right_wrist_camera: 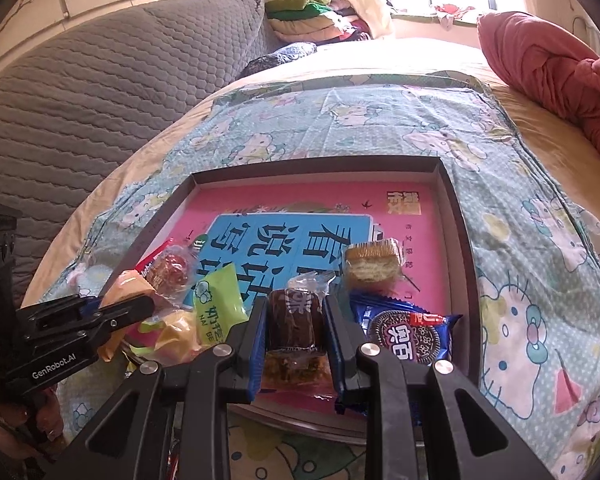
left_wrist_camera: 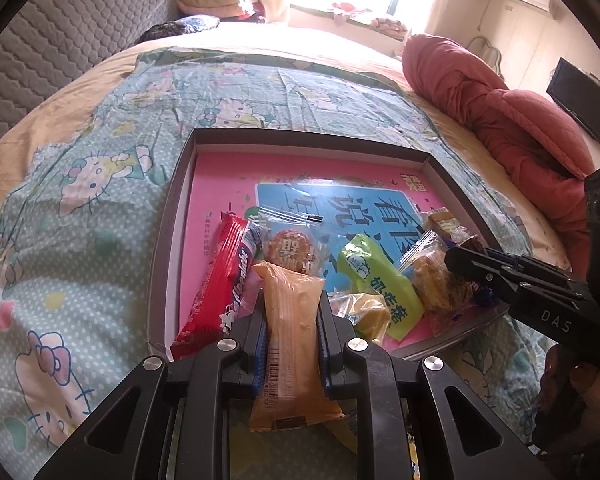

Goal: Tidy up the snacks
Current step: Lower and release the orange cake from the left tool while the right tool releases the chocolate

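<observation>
A shallow tray (left_wrist_camera: 300, 136) (right_wrist_camera: 320, 164) with a pink printed base lies on the bed and holds several snacks at its near end. My left gripper (left_wrist_camera: 292, 300) (right_wrist_camera: 140, 306) is shut on an orange packet (left_wrist_camera: 296, 344) (right_wrist_camera: 128, 284) over the tray's near left corner. My right gripper (right_wrist_camera: 295, 304) (left_wrist_camera: 460, 258) is shut on a dark brown cake packet (right_wrist_camera: 296, 320) (left_wrist_camera: 474, 245) over the near right part. Between them lie a red candy stick (left_wrist_camera: 220, 280), a round cookie (left_wrist_camera: 292, 250), a green packet (left_wrist_camera: 376, 280) (right_wrist_camera: 218, 304), a sandwich biscuit (right_wrist_camera: 374, 266) and a blue Oreo pack (right_wrist_camera: 408, 332).
The tray rests on a cat-print sheet (left_wrist_camera: 100, 160) over the bed. A red quilt (left_wrist_camera: 500, 120) is bunched to the right, a grey quilted cover (right_wrist_camera: 80, 100) to the left. Folded clothes (right_wrist_camera: 312, 12) are stacked at the far end. The tray's far half shows only its printed base.
</observation>
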A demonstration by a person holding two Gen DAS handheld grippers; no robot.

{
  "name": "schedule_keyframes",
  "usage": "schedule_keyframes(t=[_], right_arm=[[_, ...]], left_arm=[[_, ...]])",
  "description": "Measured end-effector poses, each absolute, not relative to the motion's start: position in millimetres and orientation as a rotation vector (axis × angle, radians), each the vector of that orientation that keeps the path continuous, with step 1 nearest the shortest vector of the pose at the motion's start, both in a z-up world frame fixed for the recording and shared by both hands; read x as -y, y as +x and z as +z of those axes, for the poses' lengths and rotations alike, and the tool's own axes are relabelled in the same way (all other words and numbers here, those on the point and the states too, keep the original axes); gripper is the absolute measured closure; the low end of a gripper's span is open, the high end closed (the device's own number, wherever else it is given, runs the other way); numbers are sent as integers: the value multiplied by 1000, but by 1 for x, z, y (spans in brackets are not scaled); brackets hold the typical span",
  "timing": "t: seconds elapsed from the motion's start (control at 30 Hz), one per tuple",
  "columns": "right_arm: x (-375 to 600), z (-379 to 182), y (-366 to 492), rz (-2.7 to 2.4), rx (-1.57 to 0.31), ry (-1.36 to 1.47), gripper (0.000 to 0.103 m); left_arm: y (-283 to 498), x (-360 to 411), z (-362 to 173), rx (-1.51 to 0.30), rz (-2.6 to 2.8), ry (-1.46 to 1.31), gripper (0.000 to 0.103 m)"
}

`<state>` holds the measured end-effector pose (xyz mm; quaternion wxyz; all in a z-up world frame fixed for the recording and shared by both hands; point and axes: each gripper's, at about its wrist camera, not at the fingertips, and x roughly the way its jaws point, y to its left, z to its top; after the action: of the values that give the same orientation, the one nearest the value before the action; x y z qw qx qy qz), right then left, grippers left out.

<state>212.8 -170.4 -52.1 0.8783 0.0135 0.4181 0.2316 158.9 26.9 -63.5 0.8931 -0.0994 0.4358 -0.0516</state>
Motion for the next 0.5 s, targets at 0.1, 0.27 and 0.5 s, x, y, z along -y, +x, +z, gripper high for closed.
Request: schedule_keyframes(t=[0.1, 0.27, 0.5], right_arm=[[172, -54, 214, 477, -882, 31, 76], [171, -54, 213, 479, -880, 23, 76], [172, -52, 213, 469, -875, 30, 76]], left_arm=[[158, -26, -63, -901, -107, -203, 83], [158, -25, -62, -899, -112, -201, 83], [157, -25, -63, -896, -116, -202, 83]])
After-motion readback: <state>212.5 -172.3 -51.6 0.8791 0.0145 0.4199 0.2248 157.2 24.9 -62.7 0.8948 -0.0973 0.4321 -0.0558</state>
